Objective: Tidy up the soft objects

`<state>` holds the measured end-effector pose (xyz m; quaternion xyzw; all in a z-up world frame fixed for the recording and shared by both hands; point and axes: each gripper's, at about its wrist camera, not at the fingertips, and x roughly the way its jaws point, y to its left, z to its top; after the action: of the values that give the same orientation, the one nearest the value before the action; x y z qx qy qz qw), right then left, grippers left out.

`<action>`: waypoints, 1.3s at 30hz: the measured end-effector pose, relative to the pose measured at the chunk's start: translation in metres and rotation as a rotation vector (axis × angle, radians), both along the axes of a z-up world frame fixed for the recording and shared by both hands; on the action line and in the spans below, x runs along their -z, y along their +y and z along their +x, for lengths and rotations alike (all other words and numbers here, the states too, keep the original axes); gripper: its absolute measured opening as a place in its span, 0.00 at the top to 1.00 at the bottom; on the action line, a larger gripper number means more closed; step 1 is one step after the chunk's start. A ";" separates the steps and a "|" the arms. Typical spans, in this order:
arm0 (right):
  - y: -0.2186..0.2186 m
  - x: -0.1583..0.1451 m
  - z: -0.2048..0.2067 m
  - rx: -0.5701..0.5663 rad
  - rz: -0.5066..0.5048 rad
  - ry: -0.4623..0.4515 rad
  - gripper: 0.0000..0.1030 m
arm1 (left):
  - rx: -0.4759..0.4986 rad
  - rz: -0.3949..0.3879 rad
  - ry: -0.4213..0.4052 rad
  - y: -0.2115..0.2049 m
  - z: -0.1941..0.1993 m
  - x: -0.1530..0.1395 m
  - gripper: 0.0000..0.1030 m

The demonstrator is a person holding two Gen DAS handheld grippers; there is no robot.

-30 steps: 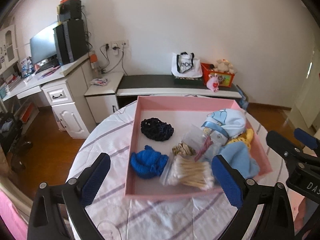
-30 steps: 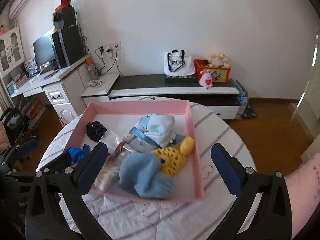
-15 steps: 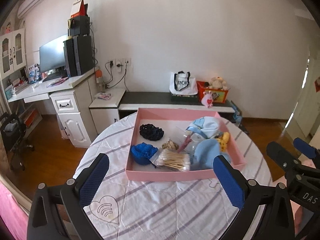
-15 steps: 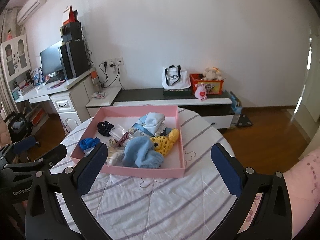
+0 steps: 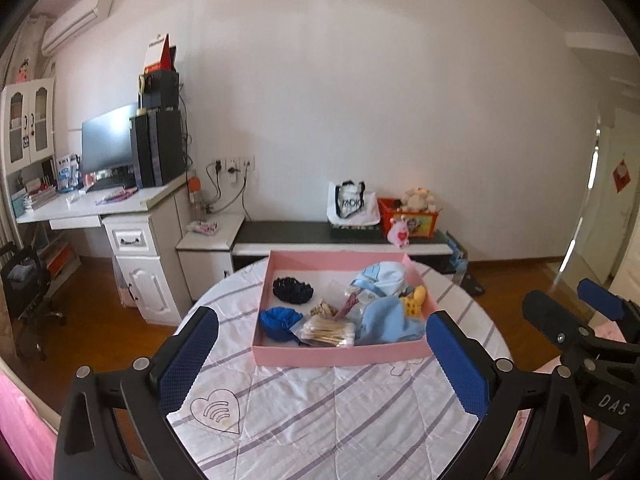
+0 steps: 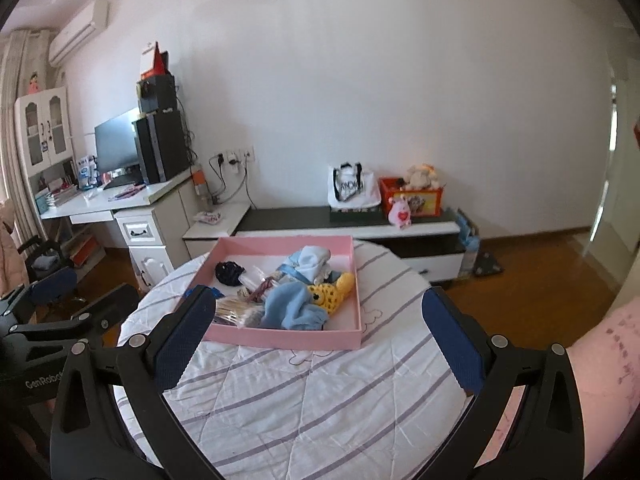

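A pink tray [image 5: 340, 354] [image 6: 288, 338] sits on the far half of a round table. Inside it lie a dark knitted piece [image 5: 293, 290] [image 6: 229, 272], a bright blue knitted piece [image 5: 278, 320], a bag of cotton swabs [image 5: 328, 332] [image 6: 234, 310], a light blue cloth [image 5: 386, 320] [image 6: 290, 306], a yellow crocheted toy [image 5: 414, 304] [image 6: 332, 290] and a pale blue and white bundle [image 5: 382, 278] [image 6: 310, 262]. My left gripper [image 5: 322, 360] and right gripper [image 6: 316, 340] hang open and empty well back from the tray's near edge.
The table carries a white quilted cover with purple stripes [image 5: 320, 408] [image 6: 320, 392]. Behind it stand a low black and white cabinet [image 5: 340, 236] with a bag and a toy box, and a desk [image 5: 92, 208] with a monitor at the left. Wooden floor lies to the right [image 6: 540, 280].
Both grippers have pulled back and up from the tray, which now looks smaller and farther off. Both stayed open and empty.
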<state>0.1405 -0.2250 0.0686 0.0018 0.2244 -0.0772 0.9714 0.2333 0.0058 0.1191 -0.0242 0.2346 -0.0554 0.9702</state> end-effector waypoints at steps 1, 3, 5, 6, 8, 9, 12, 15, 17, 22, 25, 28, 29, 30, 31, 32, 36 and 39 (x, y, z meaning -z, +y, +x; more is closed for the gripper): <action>0.002 -0.003 -0.004 -0.004 -0.004 -0.009 0.00 | -0.004 0.000 -0.013 0.000 -0.006 -0.001 0.00; 0.008 -0.008 -0.013 -0.007 -0.019 -0.032 0.00 | -0.009 0.002 -0.038 0.001 -0.017 -0.004 0.00; 0.013 -0.013 -0.022 -0.002 -0.039 -0.060 0.00 | -0.014 0.000 -0.062 0.002 -0.029 -0.006 0.00; 0.015 -0.016 -0.026 -0.002 -0.045 -0.072 0.00 | -0.017 -0.002 -0.072 0.002 -0.034 -0.007 0.00; 0.020 -0.021 -0.034 -0.005 -0.053 -0.093 0.00 | -0.022 -0.003 -0.094 0.003 -0.044 -0.009 0.00; 0.022 -0.023 -0.037 -0.007 -0.055 -0.104 0.00 | -0.025 -0.001 -0.108 0.004 -0.051 -0.010 0.00; 0.028 -0.029 -0.047 -0.011 -0.064 -0.133 0.00 | -0.030 -0.001 -0.136 0.004 -0.064 -0.012 0.00; 0.033 -0.033 -0.057 -0.010 -0.074 -0.158 0.00 | -0.029 -0.001 -0.158 0.004 -0.075 -0.012 0.00; 0.036 -0.037 -0.065 -0.004 -0.083 -0.176 0.00 | -0.030 0.001 -0.169 0.004 -0.081 -0.011 0.00; 0.040 -0.042 -0.080 0.017 -0.097 -0.209 0.00 | -0.028 0.003 -0.180 0.002 -0.089 -0.008 0.00; 0.040 -0.043 -0.083 0.024 -0.090 -0.214 0.00 | -0.033 0.006 -0.186 0.001 -0.091 -0.007 0.00; 0.041 -0.044 -0.086 0.026 -0.092 -0.216 0.00 | -0.039 0.009 -0.191 0.000 -0.094 -0.007 0.00; 0.042 -0.044 -0.088 0.027 -0.096 -0.218 0.00 | -0.039 0.007 -0.192 0.000 -0.094 -0.006 0.00; 0.041 -0.044 -0.087 0.027 -0.099 -0.219 0.00 | -0.039 0.005 -0.193 -0.001 -0.095 -0.007 0.00; 0.042 -0.045 -0.088 0.026 -0.099 -0.221 0.00 | -0.039 0.004 -0.194 -0.001 -0.095 -0.007 0.00; 0.042 -0.046 -0.088 0.025 -0.098 -0.223 0.00 | -0.040 0.005 -0.196 -0.001 -0.097 -0.007 0.00; 0.043 -0.047 -0.090 0.027 -0.101 -0.230 0.00 | -0.046 0.011 -0.200 -0.001 -0.099 -0.007 0.00; 0.045 -0.047 -0.091 0.034 -0.113 -0.235 0.00 | -0.046 0.011 -0.203 -0.001 -0.099 -0.007 0.00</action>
<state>0.0491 -0.1795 0.1155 -0.0399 0.1041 -0.1055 0.9882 0.1340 0.0048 0.1261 -0.0187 0.1349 -0.0342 0.9901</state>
